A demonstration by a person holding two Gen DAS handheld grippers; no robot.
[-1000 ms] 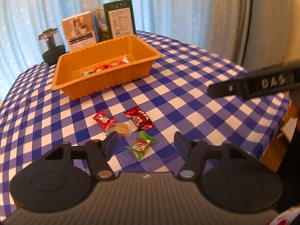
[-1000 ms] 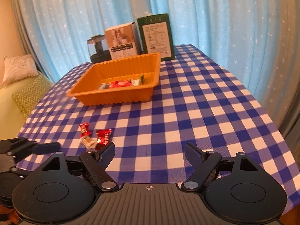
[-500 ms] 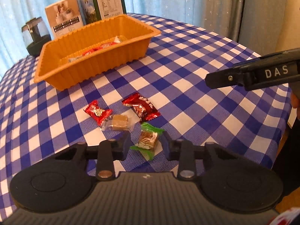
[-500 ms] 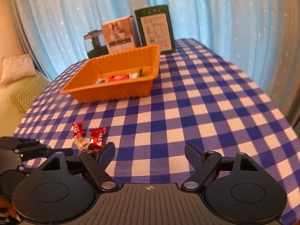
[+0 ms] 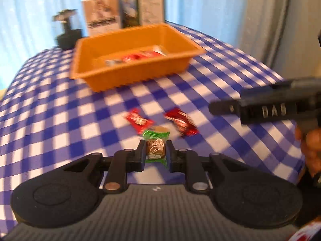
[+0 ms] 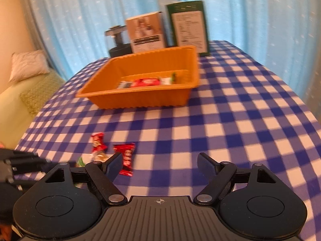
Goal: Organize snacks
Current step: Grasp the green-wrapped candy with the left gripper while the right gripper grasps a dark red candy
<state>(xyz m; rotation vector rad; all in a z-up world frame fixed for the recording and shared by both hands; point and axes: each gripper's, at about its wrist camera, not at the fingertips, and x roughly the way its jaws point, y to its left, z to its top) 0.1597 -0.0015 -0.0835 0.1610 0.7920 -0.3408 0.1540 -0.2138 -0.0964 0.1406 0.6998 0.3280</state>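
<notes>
Left gripper [image 5: 155, 153] clamps the green-ended wrapped candy [image 5: 156, 147], apparently just off the cloth, orange ribbed plastic tray [image 5: 128, 78] straight ahead beyond it, while right gripper [image 6: 159, 165] gapes empty.

L gripper [image 5: 155, 154] jaws just closed, now pinching green-wrapped candy [image 5: 156, 147]; R gripper [image 6: 160, 164] moved in nearer red candies [image 6: 126, 156]
</notes>
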